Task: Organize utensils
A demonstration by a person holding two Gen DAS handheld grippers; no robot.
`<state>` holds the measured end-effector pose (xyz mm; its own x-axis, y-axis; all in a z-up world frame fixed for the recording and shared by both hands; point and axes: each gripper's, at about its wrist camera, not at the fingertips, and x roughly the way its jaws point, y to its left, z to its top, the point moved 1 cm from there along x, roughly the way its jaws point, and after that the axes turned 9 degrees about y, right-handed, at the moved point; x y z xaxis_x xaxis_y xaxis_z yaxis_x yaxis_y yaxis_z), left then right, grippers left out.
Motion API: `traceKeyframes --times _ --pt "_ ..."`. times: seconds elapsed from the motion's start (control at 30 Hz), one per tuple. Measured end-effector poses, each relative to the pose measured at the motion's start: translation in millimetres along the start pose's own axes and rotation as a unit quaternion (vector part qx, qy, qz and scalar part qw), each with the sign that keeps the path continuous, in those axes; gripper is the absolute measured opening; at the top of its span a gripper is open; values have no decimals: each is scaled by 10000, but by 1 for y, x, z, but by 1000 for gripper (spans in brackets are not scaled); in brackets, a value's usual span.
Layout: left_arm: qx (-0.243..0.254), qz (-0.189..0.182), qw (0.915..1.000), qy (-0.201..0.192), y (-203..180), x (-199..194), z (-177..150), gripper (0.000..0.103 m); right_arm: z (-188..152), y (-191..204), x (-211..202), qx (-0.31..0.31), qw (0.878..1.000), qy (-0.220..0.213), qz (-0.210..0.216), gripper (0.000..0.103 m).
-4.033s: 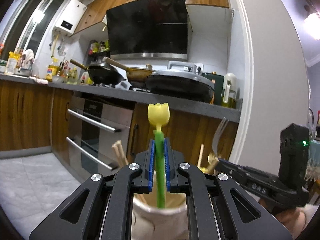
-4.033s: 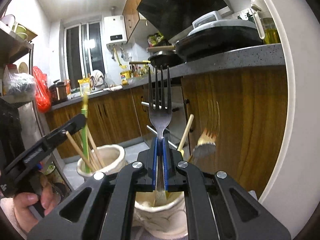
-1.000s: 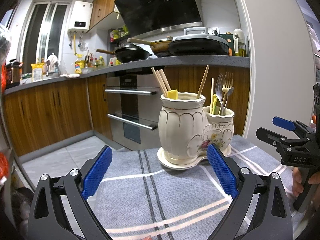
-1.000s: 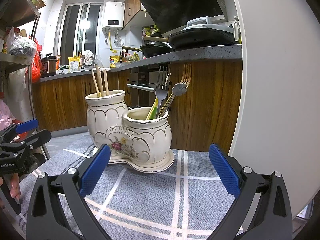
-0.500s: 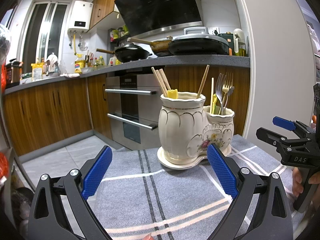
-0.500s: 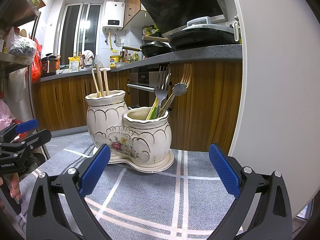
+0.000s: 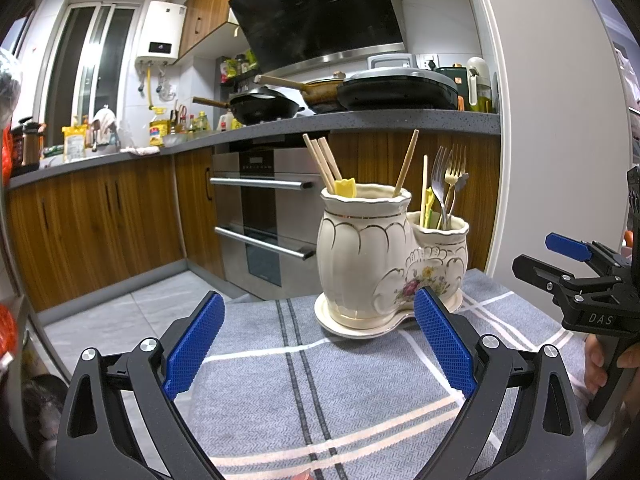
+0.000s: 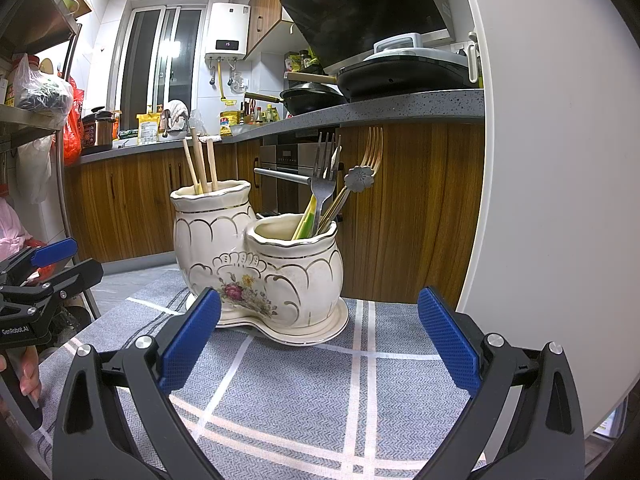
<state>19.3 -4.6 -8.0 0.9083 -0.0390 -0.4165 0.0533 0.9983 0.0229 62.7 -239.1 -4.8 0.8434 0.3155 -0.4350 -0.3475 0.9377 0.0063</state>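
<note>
- Both jaws spread wide, blue pads far apart, nothing between them: left gripper [image 7: 318,344] and right gripper [image 8: 318,340], each held low over the cloth.
- Sitting dead ahead on the grey striped tablecloth [image 7: 360,392]: cream ceramic double utensil holder [image 7: 390,256], two joined pots on one shared saucer.
- Seen from the left wrist: taller pot nearer, wooden chopsticks [image 7: 322,162] fanning out of it, a yellow tulip-shaped tip [image 7: 345,188] poking just above the rim.
- Shorter pot beside it, touching, packed with a silver fork [image 7: 440,176] and a gold fork [image 7: 456,170], tines up, plus another chopstick and a yellow-green handle.
- Seen from the right wrist: shorter pot in front, silver fork upright, gold fork leaning right, a flower-ended utensil [image 8: 359,178] leaning the same way, green-yellow handles tucked low.
- Each gripper visible at the edge of the other's view, well apart from the holder, on opposite sides of it.
- Behind: wooden cabinets, built-in oven [image 7: 264,216], pans on the grey counter.
</note>
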Motion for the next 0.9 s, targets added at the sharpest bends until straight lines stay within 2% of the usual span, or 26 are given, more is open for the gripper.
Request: traceKeyframes --times 0.9 --pt "-38 55 10000 4 4 0 -2 96 0 0 0 0 10000 2 0 97"
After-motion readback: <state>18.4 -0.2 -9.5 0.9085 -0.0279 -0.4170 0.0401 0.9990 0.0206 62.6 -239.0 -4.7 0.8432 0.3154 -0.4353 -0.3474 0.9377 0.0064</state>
